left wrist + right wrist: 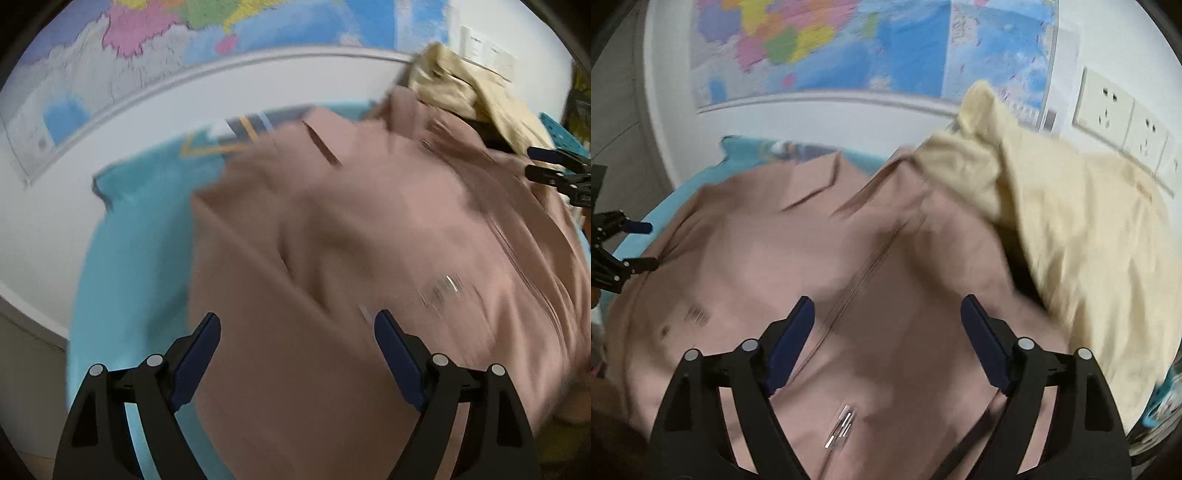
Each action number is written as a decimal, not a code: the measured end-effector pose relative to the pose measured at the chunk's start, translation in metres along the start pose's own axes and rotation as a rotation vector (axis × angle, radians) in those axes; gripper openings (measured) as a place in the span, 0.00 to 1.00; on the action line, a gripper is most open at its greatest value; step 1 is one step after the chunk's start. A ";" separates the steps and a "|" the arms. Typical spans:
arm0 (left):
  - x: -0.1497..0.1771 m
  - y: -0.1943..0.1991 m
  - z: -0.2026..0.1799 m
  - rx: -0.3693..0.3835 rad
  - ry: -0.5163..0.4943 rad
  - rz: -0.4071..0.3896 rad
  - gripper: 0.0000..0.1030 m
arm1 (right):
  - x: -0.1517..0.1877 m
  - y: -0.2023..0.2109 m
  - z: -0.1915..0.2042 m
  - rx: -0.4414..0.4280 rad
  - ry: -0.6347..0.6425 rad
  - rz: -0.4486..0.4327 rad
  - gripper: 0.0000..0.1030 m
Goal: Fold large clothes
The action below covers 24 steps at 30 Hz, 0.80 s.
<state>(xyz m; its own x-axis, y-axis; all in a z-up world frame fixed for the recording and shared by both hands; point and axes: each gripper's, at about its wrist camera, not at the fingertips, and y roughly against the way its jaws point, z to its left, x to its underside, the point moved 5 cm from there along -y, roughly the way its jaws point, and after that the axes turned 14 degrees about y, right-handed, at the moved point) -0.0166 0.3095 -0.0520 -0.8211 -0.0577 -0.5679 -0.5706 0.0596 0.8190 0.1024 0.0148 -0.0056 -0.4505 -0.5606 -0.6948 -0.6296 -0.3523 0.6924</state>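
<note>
A large dusty-pink zip-front garment (369, 229) lies spread over a light blue cloth-covered surface (147, 206); it also fills the right wrist view (812, 266), with its zipper line running down the middle. My left gripper (297, 325) is open and empty above the garment's left part. My right gripper (888, 310) is open and empty above the zipper area. The right gripper also shows at the right edge of the left wrist view (546, 162), and the left gripper at the left edge of the right wrist view (639, 243). Both views are motion-blurred.
A cream-yellow garment (1071, 229) is piled at the far right, partly over the pink one; it also shows in the left wrist view (472, 92). A wall map (849, 48) and wall sockets (1108, 107) are behind.
</note>
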 end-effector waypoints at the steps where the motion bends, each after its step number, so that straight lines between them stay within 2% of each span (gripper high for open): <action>1: 0.014 0.003 -0.004 0.030 0.016 0.024 0.83 | 0.010 0.001 0.005 -0.006 -0.001 0.008 0.80; 4: 0.045 -0.003 -0.027 0.101 0.054 0.081 0.85 | 0.033 0.009 0.017 -0.018 -0.028 0.017 0.81; 5: 0.057 -0.001 -0.030 0.088 0.055 0.070 0.85 | 0.040 0.011 0.019 -0.039 -0.058 0.013 0.81; 7: 0.068 -0.003 -0.034 0.061 0.058 0.062 0.75 | 0.053 0.019 0.020 -0.057 -0.089 0.005 0.81; 9: 0.074 -0.007 -0.028 0.039 0.090 0.081 0.31 | 0.059 0.022 0.022 -0.067 -0.113 -0.001 0.81; 10: 0.076 -0.008 -0.019 0.028 0.125 0.095 0.23 | 0.061 0.025 0.022 -0.072 -0.125 -0.007 0.81; 11: 0.077 -0.002 -0.012 0.044 0.154 0.093 0.09 | 0.064 0.029 0.021 -0.075 -0.133 -0.013 0.81; 12: 0.074 0.004 -0.006 0.071 0.185 0.084 0.04 | 0.063 0.029 0.018 -0.076 -0.135 -0.018 0.81; 14: 0.063 0.023 0.011 0.070 0.225 0.035 0.03 | 0.065 0.038 0.015 -0.078 -0.146 -0.040 0.81; 19: 0.026 0.074 0.065 -0.120 0.266 -0.120 0.03 | 0.069 0.057 0.005 -0.098 -0.187 -0.090 0.81; 21: 0.015 0.079 0.088 -0.269 0.259 -0.147 0.07 | 0.073 0.061 0.003 -0.107 -0.196 -0.095 0.81; 22: 0.012 0.076 0.096 -0.387 0.228 -0.153 0.12 | 0.076 0.064 0.002 -0.106 -0.198 -0.092 0.81; 23: 0.012 0.070 0.104 -0.536 0.190 -0.152 0.37 | 0.080 0.066 0.002 -0.103 -0.205 -0.089 0.81; 24: 0.015 0.062 0.113 -0.696 0.162 -0.143 0.53 | 0.083 0.067 0.002 -0.108 -0.209 -0.084 0.81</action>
<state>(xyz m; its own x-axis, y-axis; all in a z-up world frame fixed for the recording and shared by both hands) -0.0661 0.4245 -0.0187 -0.6959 -0.1674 -0.6984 -0.4871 -0.6045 0.6303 0.0214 -0.0545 -0.0173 -0.5274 -0.3631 -0.7681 -0.6043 -0.4752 0.6395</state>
